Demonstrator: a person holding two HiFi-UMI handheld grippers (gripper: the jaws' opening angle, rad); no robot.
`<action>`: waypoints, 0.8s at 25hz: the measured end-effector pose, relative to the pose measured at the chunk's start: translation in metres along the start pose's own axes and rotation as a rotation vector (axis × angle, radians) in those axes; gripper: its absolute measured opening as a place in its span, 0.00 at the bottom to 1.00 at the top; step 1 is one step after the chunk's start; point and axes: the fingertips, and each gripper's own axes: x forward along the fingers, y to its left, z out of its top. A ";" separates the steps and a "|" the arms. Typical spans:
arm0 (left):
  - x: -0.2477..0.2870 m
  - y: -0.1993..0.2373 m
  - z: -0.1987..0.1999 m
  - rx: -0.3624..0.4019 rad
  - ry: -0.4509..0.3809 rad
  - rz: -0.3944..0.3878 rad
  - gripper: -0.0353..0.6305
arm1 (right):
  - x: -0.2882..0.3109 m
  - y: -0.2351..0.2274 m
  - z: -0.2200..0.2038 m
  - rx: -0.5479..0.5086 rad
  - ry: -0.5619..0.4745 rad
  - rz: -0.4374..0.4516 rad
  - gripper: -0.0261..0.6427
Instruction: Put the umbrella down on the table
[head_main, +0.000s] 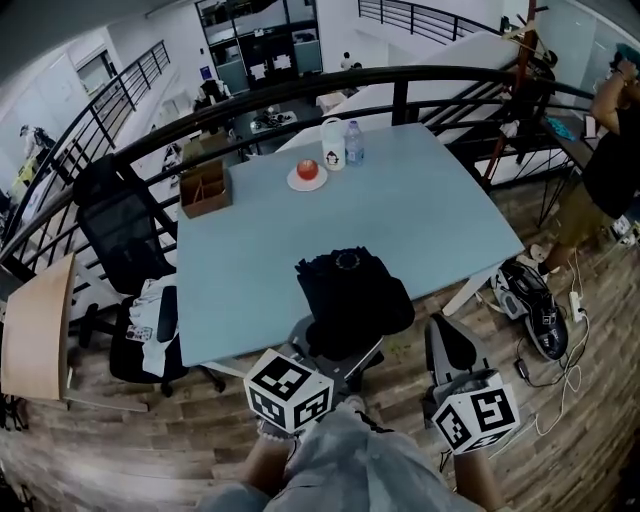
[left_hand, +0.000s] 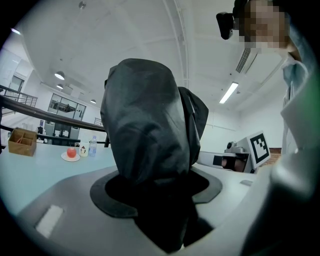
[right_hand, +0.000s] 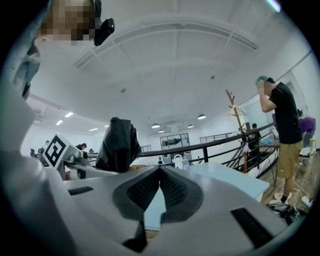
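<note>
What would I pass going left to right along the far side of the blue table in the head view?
First a brown cardboard box, then a red apple, then a white mug, then a water bottle.

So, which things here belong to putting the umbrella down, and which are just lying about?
For the job: umbrella, left claw gripping it, table.

Lying about: apple on a plate, mug, water bottle, brown box, black chair, empty right claw.
</note>
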 end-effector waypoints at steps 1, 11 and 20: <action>0.003 0.005 0.001 0.000 0.001 0.003 0.46 | 0.006 -0.002 0.001 -0.005 0.002 0.001 0.04; 0.021 0.054 0.006 -0.016 -0.004 0.042 0.46 | 0.063 -0.024 -0.003 -0.002 0.013 0.017 0.04; 0.011 0.091 0.005 -0.036 -0.005 0.118 0.46 | 0.101 -0.015 -0.011 -0.006 0.040 0.083 0.04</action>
